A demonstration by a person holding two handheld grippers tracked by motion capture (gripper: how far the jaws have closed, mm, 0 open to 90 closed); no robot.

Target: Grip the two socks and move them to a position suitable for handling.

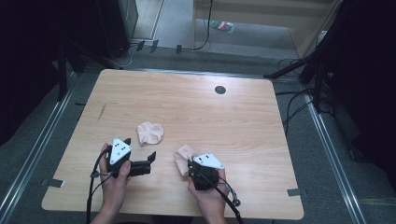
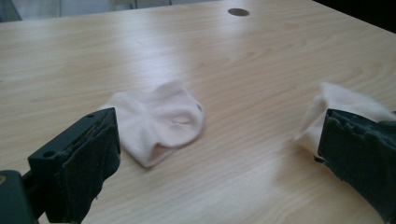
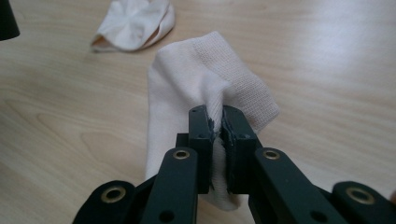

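While our right gripper (image 3: pixel 218 125) has its fingers clamped on one pale sock (image 3: pixel 205 79) near the counter's (image 1: pixel 243 112) six o'clock edge, the other sock (image 1: pixel 150 133) lies crumpled at its eleven o'clock, untouched. Our left gripper (image 1: pixel 148 161) has its fingers apart, holding nothing. We judge that pairing the two has barely begun.
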